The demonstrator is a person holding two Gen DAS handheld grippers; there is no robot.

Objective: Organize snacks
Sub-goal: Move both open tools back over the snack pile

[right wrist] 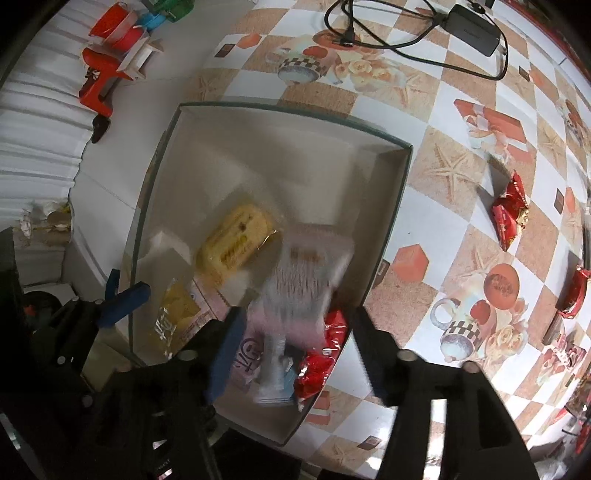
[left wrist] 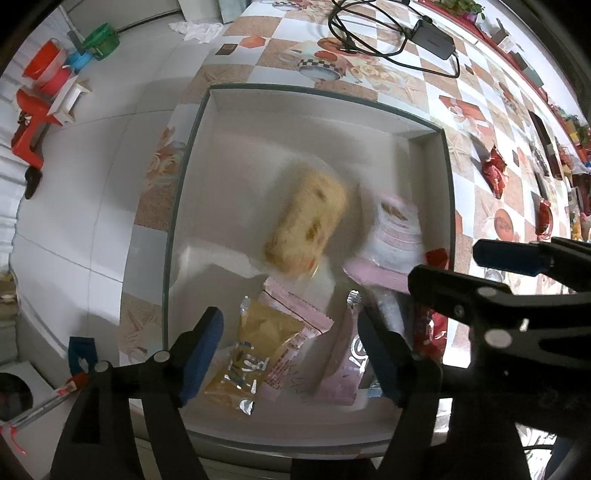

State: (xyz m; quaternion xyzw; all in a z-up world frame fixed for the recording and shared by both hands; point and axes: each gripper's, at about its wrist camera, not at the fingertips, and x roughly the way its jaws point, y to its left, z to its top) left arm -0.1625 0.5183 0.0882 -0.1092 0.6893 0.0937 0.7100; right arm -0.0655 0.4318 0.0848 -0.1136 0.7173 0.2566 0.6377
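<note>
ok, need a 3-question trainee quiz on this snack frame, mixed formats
1. True or false: the shallow white cardboard box is empty.
2. Which is blurred mid-box? A) yellow cake in clear wrap B) red foil packet C) black power adapter
3. Fill in: loose red packets lie on the checked ___, outside the box.

Key: 1 false. 2 A. 3 tablecloth.

The far half of the white box [right wrist: 400, 177] floor lies bare and open from above; its near half is crowded with snack packets [right wrist: 236, 243]. Right of the box, red packets [right wrist: 509, 218] dot the desk [right wrist: 436, 110]; beyond it, a cable and adapter [right wrist: 476, 24]
</note>
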